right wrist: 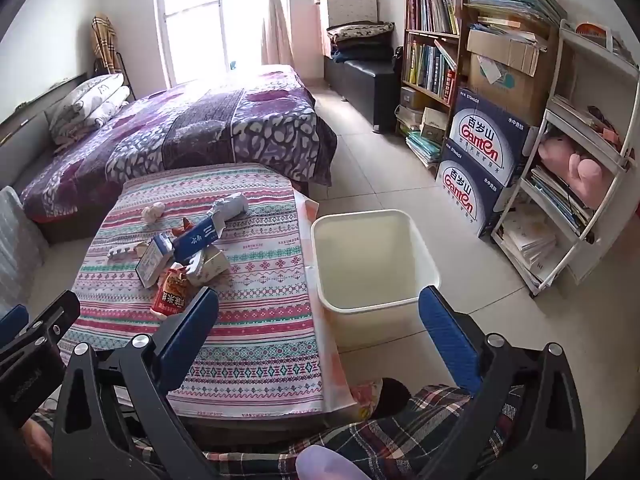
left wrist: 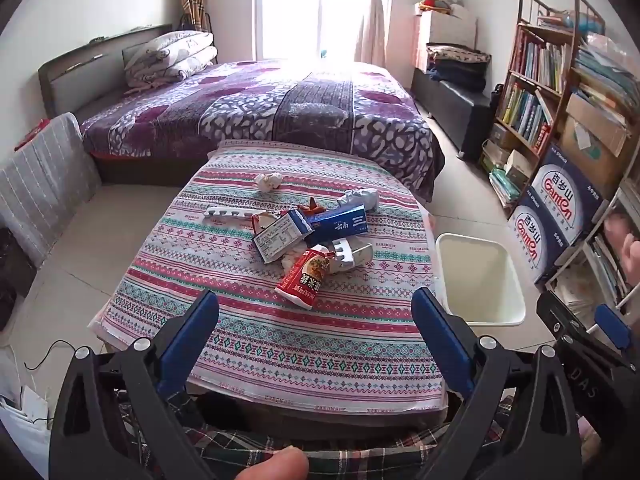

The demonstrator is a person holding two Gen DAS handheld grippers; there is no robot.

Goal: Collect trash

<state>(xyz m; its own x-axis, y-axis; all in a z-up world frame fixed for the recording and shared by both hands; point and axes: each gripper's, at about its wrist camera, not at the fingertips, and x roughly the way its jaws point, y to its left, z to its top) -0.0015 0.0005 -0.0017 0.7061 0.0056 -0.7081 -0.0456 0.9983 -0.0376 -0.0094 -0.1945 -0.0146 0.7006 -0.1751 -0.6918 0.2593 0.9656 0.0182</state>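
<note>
A pile of trash lies mid-table on the striped cloth (left wrist: 280,344): a red noodle packet (left wrist: 305,278), a white and blue carton (left wrist: 280,236), a dark blue box (left wrist: 340,224), a crumpled silver wrapper (left wrist: 360,199), a crumpled tissue (left wrist: 267,181) and a white plastic strip (left wrist: 228,213). A white bin (left wrist: 480,280) stands on the floor right of the table, empty inside (right wrist: 372,256). My left gripper (left wrist: 316,308) is open and empty above the table's near part. My right gripper (right wrist: 318,306) is open and empty, between the table edge and the bin. The red packet (right wrist: 170,294) lies by its left finger.
A purple bed (left wrist: 280,108) stands behind the table. Bookshelves (right wrist: 432,40) and blue cartons (right wrist: 480,160) line the right wall, with a white rack (right wrist: 580,160) beside them. A grey striped chair (left wrist: 44,184) is at left. Plaid-clad legs (right wrist: 400,432) are under the grippers.
</note>
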